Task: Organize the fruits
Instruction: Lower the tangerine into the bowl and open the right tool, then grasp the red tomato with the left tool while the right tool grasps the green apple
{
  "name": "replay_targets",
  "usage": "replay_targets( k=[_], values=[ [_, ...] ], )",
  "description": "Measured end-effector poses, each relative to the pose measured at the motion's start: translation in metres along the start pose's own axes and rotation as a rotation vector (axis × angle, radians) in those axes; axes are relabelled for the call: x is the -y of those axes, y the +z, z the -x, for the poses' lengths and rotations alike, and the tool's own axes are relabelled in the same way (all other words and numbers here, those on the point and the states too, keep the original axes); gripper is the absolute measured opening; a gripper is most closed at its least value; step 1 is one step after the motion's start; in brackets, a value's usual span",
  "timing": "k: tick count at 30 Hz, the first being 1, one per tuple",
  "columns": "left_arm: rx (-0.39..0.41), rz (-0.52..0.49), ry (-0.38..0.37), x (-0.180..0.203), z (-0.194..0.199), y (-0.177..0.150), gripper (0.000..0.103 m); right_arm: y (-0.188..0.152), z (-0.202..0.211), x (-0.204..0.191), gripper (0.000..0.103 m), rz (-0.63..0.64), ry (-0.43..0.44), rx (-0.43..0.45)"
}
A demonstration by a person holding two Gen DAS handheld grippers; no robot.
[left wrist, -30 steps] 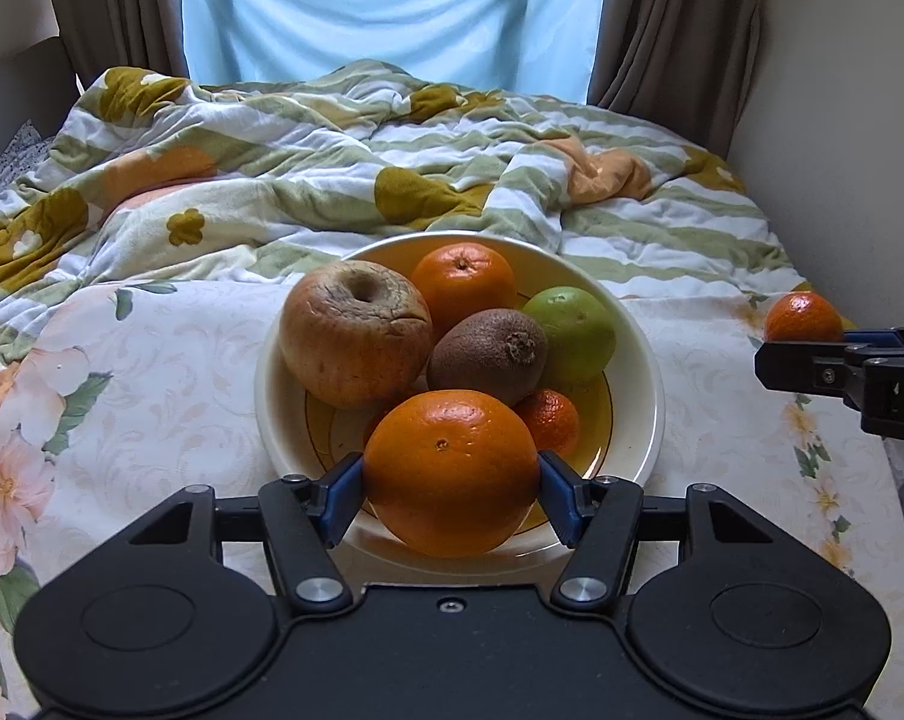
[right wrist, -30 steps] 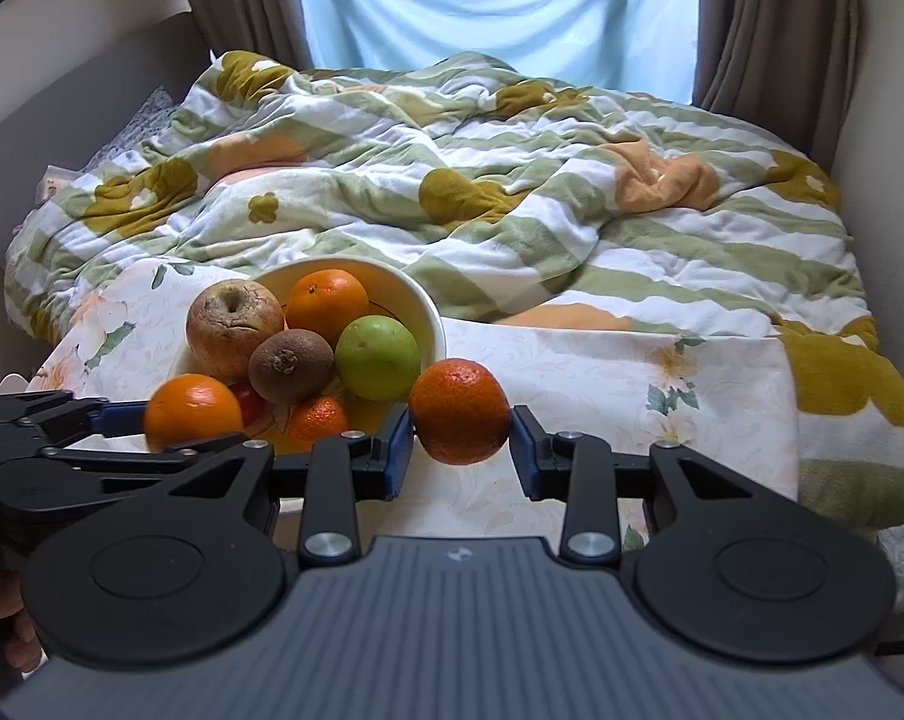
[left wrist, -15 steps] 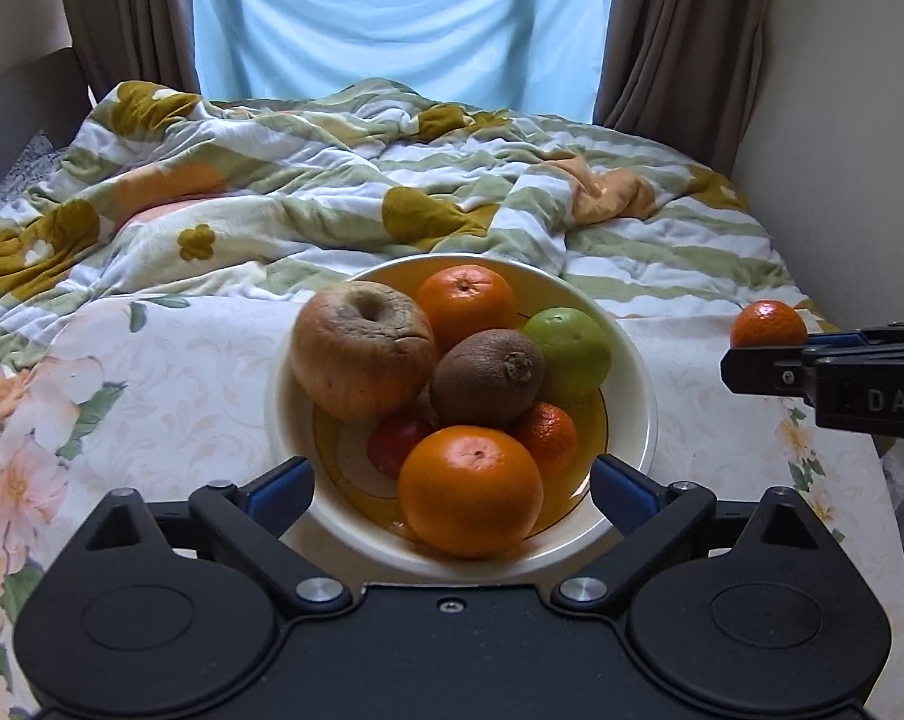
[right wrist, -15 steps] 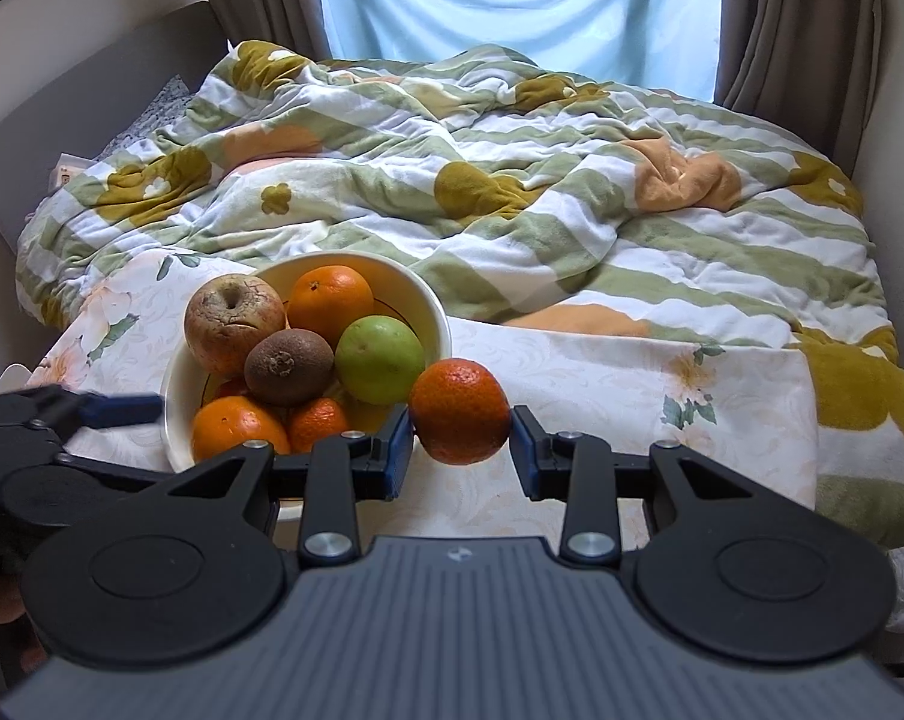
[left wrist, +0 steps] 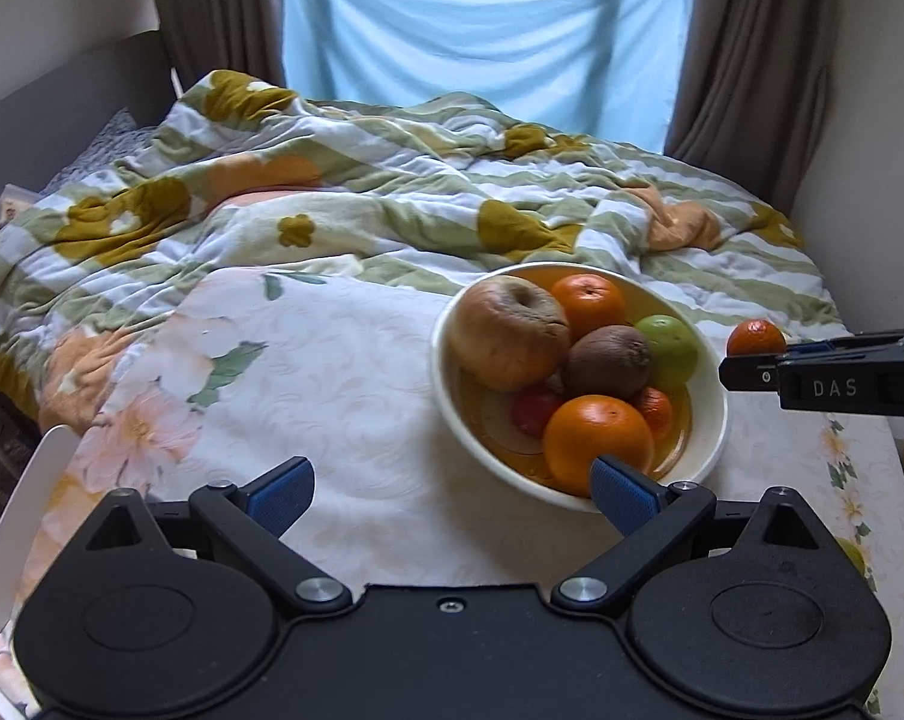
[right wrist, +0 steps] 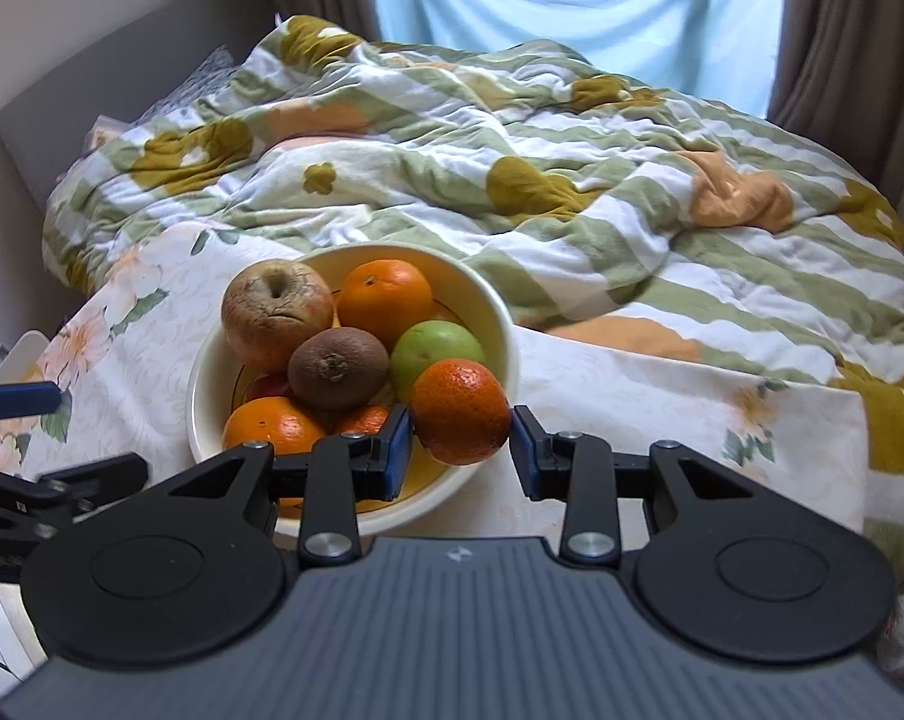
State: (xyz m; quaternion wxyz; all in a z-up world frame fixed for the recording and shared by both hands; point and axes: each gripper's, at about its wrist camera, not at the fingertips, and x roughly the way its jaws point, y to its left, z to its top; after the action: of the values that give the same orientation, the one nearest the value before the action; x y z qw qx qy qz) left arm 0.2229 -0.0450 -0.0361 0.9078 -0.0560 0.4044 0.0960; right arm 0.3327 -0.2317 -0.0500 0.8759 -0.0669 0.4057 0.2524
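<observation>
A cream bowl [left wrist: 446,372] [right wrist: 499,324] on a floral cloth holds a wrinkled apple [left wrist: 508,333] [right wrist: 276,315], a kiwi [left wrist: 610,360] [right wrist: 338,367], a green fruit [left wrist: 670,348] [right wrist: 437,348] and several oranges, the big one [left wrist: 595,441] [right wrist: 272,426] at the front. My left gripper [left wrist: 452,489] is open and empty, to the left of the bowl's near rim. My right gripper [right wrist: 460,450] is shut on a mandarin [right wrist: 460,411] [left wrist: 754,337], held over the bowl's near right rim.
A rumpled green-striped floral duvet [left wrist: 392,198] [right wrist: 571,180] covers the bed behind the bowl. Curtains and a window stand at the back. A white chair edge [left wrist: 26,510] is at the left. A wall is close on the right.
My left gripper let go of the big orange into the bowl, opened wide and drew back to the left. My right gripper moved left over the bowl's rim with the mandarin.
</observation>
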Motion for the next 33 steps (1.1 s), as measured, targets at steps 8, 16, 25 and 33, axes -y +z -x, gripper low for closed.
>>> replay_targets(
  k=[8,16,25,33],
  values=[
    [0.021,0.05,0.049,-0.019,0.007,-0.004,0.1,-0.003,-0.027,-0.01,0.05,0.039,0.001,-0.028],
    [0.033,0.083,0.062,-0.028,0.011,-0.011,0.1,-0.007,-0.035,-0.014,0.073,0.064,0.005,-0.019],
    [0.04,0.088,0.061,-0.031,0.023,-0.014,0.1,-0.012,-0.02,-0.021,0.103,0.092,-0.046,0.026],
    [0.083,0.04,0.03,-0.037,0.046,-0.01,0.1,-0.011,0.011,-0.034,0.103,0.075,-0.063,0.074]
  ],
)
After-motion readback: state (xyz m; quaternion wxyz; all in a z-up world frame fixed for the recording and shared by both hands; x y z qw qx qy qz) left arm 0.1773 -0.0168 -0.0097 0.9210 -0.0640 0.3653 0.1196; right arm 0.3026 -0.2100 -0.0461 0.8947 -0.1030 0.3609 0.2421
